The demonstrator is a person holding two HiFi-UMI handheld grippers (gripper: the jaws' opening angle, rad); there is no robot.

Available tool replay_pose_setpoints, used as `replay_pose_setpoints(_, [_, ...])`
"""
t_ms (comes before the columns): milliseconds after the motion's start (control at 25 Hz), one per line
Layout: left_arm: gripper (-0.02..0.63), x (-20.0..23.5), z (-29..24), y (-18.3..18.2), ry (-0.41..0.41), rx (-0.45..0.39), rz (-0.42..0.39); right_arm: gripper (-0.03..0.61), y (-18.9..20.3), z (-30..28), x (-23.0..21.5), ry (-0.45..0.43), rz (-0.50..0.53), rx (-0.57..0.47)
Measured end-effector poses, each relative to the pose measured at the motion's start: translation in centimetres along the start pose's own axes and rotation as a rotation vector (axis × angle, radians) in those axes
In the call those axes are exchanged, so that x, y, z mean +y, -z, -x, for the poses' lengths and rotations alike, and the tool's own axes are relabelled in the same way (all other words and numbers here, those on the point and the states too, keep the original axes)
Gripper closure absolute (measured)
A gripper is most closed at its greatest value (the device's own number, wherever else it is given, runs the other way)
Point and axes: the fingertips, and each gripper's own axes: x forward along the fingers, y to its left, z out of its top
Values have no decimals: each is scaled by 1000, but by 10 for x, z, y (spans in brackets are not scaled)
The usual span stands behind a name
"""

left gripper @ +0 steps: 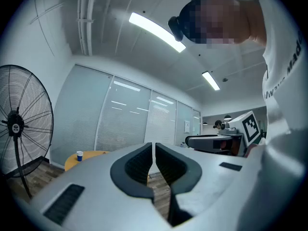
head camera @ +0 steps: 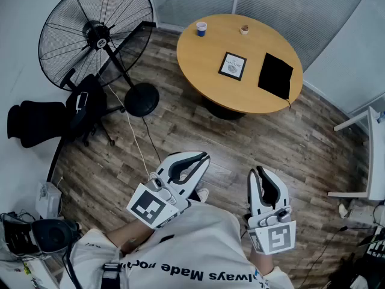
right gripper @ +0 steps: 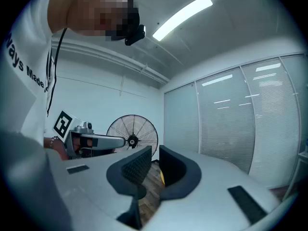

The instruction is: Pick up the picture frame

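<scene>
the left claw (left gripper: 153, 150) is clenched on nothing, its textured dark pads meeting with only a hairline gap between them. the right claw (right gripper: 155, 160) is drawn in the same way, with a thin slit and no object inside. both are held low against the person's body, tips pointing forward over the plank floor (head camera: 180, 137).

the picture frame (head camera: 233, 65) lies flat near the middle of the round desk (head camera: 201, 59), well apart from either claw, so the step in hand looks like the approach. to do it well, i'd walk up to the desk, spread one claw before arriving, and come in low at a frame edge. a thin frame lying flat on smooth wood gives little to bite, so sliding an edge past the rim or tipping it up first may help.

the frame is a slim dark rectangle around a pale print. near it, on the right, lies a matt black cloth (head camera: 275, 76), and a blue cup (head camera: 201, 28) stands near the far rim. a wire-caged fan (head camera: 96, 35) stands left of the desk.
</scene>
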Motion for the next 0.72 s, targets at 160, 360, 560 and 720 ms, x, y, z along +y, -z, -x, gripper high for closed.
replay_pose_setpoints(160, [572, -4, -13, 0, 0, 8, 6, 511, -4, 1, -16, 10, -32, -22])
replay_pose_setpoints(360, [572, 1, -26, 1, 1, 15, 8, 511, -3, -6, -30, 18, -53, -32])
replay_pose_setpoints(560, [572, 14, -40, 3, 7, 22, 10, 511, 0, -21, -42, 26, -62, -32])
replay_pose_setpoints(720, [572, 32, -54, 3, 12, 25, 17, 511, 0, -42, -51, 29, -59, -29])
